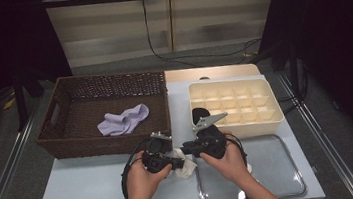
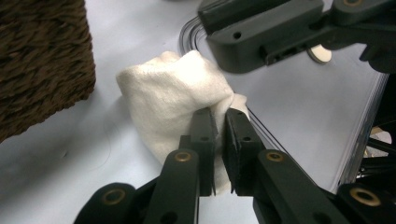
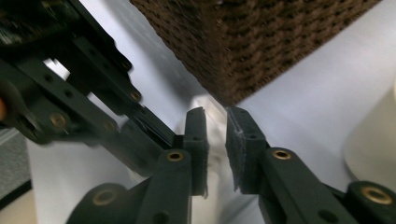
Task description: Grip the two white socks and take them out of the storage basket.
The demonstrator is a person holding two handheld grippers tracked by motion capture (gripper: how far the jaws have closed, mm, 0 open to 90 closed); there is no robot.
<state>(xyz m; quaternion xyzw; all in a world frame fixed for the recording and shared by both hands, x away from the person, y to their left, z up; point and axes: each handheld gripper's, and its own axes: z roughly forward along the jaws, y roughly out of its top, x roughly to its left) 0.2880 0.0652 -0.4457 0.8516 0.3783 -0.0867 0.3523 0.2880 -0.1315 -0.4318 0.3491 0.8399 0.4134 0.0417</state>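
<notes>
Two grippers meet over a white sock (image 1: pixel 186 165) on the tabletop (image 1: pixel 84 190), between the wicker basket (image 1: pixel 63 142) and a clear tray (image 1: pixel 273 169). Left gripper (image 2: pixel 218 122): jaws narrow, pinching the sock's edge. Right gripper (image 3: pixel 215 122): jaws slightly parted, sock just beyond, no grip evident. Judgement: keep the left pinch firm and re-seat the right on a free fold before lifting. No readable writing or labels.

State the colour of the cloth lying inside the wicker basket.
Pale lilac cloth, clearest in the high view.
</notes>
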